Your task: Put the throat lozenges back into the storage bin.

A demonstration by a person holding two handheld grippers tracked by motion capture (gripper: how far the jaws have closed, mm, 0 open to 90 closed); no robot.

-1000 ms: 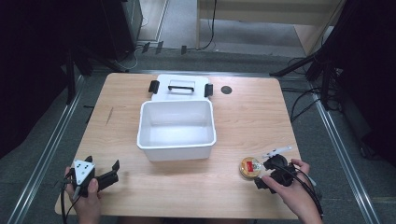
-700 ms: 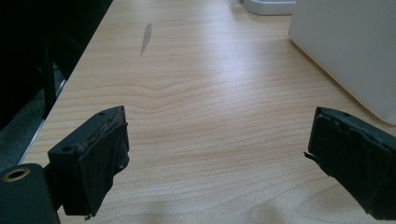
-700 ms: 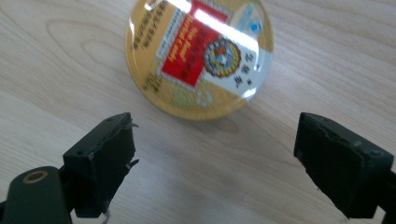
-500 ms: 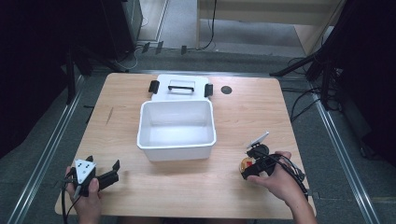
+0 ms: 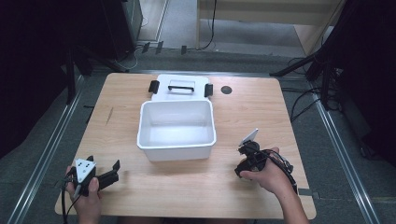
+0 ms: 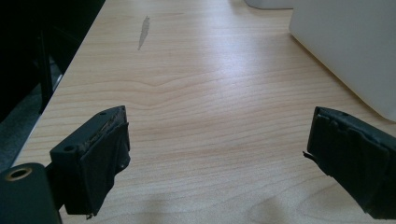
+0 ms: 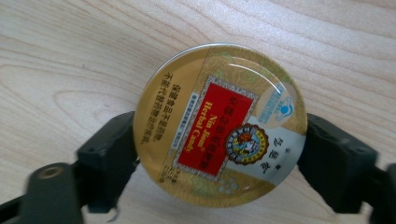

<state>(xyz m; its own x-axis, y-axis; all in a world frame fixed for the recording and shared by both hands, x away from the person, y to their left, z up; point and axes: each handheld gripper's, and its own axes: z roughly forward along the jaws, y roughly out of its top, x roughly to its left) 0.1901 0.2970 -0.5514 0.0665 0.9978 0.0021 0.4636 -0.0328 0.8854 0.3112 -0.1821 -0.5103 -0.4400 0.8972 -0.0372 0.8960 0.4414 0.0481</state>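
A round gold tin [image 7: 219, 119] with a red label lies flat on the wooden table [image 5: 187, 186]. My right gripper [image 7: 219, 156] reaches down over it from above. Its jaws have just been closing and now touch the tin's rim on both sides. In the high view the right gripper [image 5: 243, 164] sits at the front right of the table, with the hand covering the tin. My left gripper [image 5: 113, 169] rests at the front left, jaws wide apart. In the left gripper view, the left gripper [image 6: 217, 158] has bare wood between its fingers.
A white open tub [image 5: 176, 151] stands in the middle of the table, its side wall [image 6: 345, 42] at the upper right of the left gripper view. A white lid [image 5: 180, 86] with black latches lies behind it. A dark round hole [image 5: 226, 89] marks the far right.
My right hand moved left and slightly down, from beside the tin to over it, and its jaws closed onto the tin. The left hand stayed still.
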